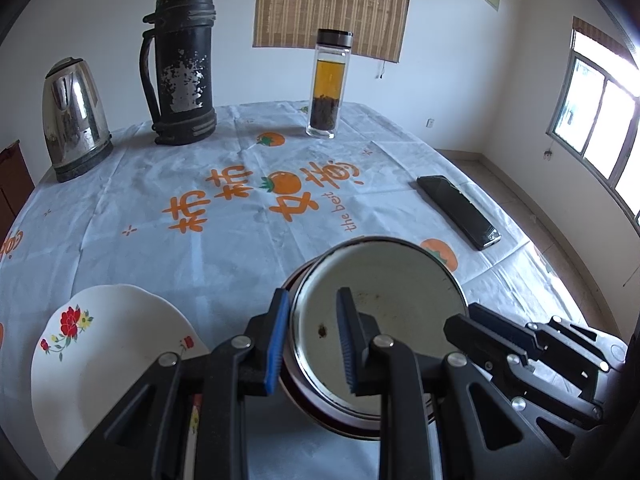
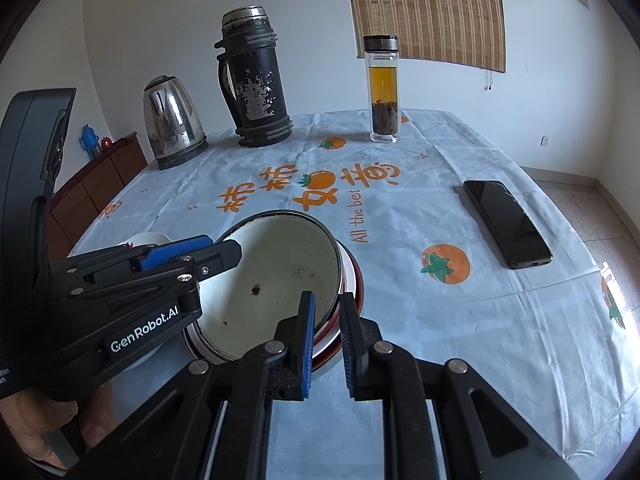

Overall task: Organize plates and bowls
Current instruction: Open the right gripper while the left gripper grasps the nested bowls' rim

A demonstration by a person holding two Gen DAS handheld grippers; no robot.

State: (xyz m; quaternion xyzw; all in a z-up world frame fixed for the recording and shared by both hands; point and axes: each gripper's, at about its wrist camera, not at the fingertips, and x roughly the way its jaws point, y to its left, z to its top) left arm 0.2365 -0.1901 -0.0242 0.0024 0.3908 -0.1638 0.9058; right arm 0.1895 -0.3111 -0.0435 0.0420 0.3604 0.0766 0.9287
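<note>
A steel-rimmed bowl (image 1: 392, 300) (image 2: 272, 280), white inside with dark specks, sits nested in a red-rimmed bowl (image 1: 298, 398) (image 2: 357, 280) on the printed tablecloth. My left gripper (image 1: 313, 296) (image 2: 212, 248) straddles the steel bowl's left wall, one blue pad outside and one inside, shut on it. From the near right, my right gripper (image 2: 327, 298) (image 1: 464, 318) has its pads on either side of the nested rims and is shut on them. A white plate with red flowers (image 1: 100, 352) (image 2: 148, 238) lies on the cloth left of the bowls.
At the back stand a steel kettle (image 1: 74, 120), a worn black thermos (image 1: 182, 68) and a glass tea bottle (image 1: 328, 84). A black phone (image 1: 458, 210) lies near the right table edge. A hand (image 2: 40, 420) holds the left gripper.
</note>
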